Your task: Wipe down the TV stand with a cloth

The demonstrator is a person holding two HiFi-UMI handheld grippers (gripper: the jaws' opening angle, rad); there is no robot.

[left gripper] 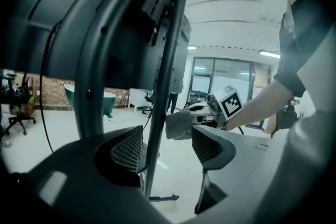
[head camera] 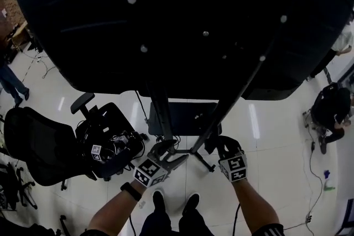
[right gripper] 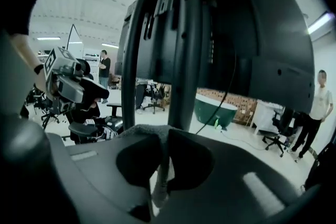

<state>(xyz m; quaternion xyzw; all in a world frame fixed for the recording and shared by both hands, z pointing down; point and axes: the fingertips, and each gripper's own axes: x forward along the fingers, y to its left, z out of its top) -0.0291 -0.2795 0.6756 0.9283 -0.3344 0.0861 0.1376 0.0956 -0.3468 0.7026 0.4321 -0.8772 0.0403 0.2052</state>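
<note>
Beneath the back of a dark TV [head camera: 166,19], the person's right gripper [right gripper: 161,139] is clamped tight on a grey cloth [right gripper: 139,131] held just beside a pole of the TV stand [left gripper: 165,60], while the left gripper [left gripper: 167,136] straddles that same pole with jaws spread apart.

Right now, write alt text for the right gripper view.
The right gripper has its jaws shut on a grey cloth, just before the TV stand. The back of the TV fills the top; the left gripper shows at left.
</note>
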